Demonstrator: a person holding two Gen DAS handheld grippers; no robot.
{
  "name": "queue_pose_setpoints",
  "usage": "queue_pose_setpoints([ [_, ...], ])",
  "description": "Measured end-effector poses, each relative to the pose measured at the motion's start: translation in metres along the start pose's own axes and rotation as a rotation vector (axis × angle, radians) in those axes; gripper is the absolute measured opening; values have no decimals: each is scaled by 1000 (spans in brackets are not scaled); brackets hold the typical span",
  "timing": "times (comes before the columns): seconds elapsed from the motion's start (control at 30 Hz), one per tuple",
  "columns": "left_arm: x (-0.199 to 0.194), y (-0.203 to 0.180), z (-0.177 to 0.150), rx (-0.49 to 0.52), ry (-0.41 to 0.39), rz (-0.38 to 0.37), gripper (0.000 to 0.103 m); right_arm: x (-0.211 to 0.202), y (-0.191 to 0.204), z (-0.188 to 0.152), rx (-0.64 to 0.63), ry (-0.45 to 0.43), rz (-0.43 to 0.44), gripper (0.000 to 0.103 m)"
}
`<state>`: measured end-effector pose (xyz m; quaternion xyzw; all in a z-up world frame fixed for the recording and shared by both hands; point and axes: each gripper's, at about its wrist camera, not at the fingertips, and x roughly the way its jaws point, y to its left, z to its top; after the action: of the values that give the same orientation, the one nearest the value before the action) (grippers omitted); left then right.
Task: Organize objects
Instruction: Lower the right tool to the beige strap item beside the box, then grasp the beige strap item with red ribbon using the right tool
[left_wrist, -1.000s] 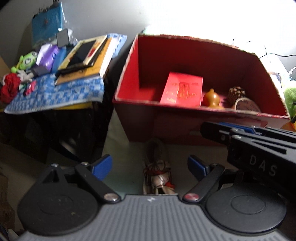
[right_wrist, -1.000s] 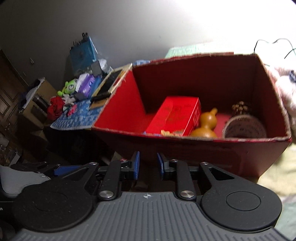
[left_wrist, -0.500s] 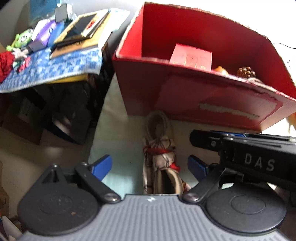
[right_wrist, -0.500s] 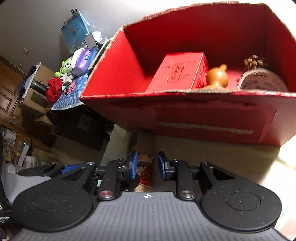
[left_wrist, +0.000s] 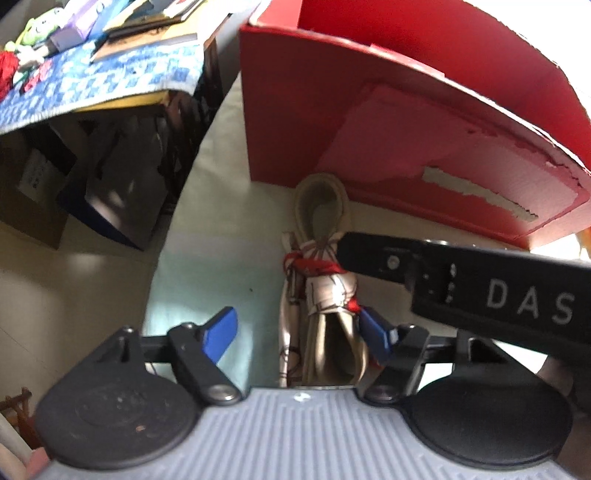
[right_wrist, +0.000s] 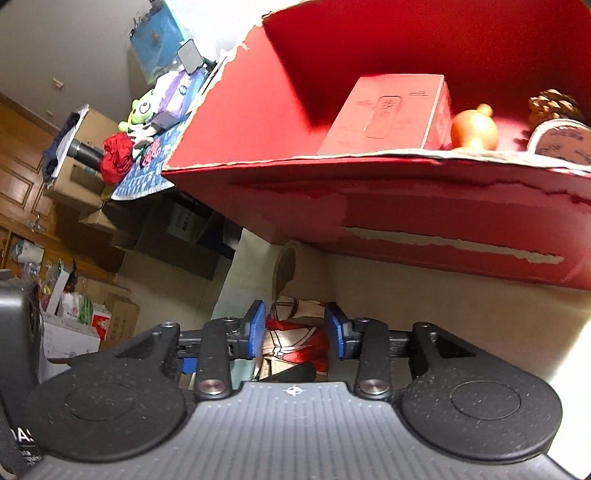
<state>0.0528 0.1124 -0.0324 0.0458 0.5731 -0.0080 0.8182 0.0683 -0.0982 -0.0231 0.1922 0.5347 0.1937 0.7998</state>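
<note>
Fingers (left_wrist: 221, 334) of the left gripper (left_wrist: 299, 332) are closing around a knotted cloth bundle (left_wrist: 321, 291) lying near the red box (left_wrist: 424, 147); right gripper (right_wrist: 297, 330) fingers are opening astride it. A one-sided pinch could let it slip.

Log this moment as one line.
left hand-held gripper: closing around tied cloth bundle | right hand-held gripper: opening, astride bundle | red box: behind

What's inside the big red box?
The red box holds a smaller red carton, an orange gourd, a pine cone and a round tin. The front wall hides the box floor.
</note>
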Motion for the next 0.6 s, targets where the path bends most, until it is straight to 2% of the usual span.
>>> queue_pose_setpoints([
  [0.13, 1, 4, 0, -20, 1, -34, 66, 7, 3, 2, -18, 25, -9, 40],
  [0.33, 6, -1, 0, -3, 4, -42, 63, 21, 9, 4, -68, 83, -56, 45],
  [0.43, 9, -3, 0, 4, 11, -38, 60, 23, 6, 5, -62, 93, -52, 49],
  [0.6, 13, -4, 3, 5, 25, -56, 53, 22, -3, 6, -22, 106, -30, 49],
])
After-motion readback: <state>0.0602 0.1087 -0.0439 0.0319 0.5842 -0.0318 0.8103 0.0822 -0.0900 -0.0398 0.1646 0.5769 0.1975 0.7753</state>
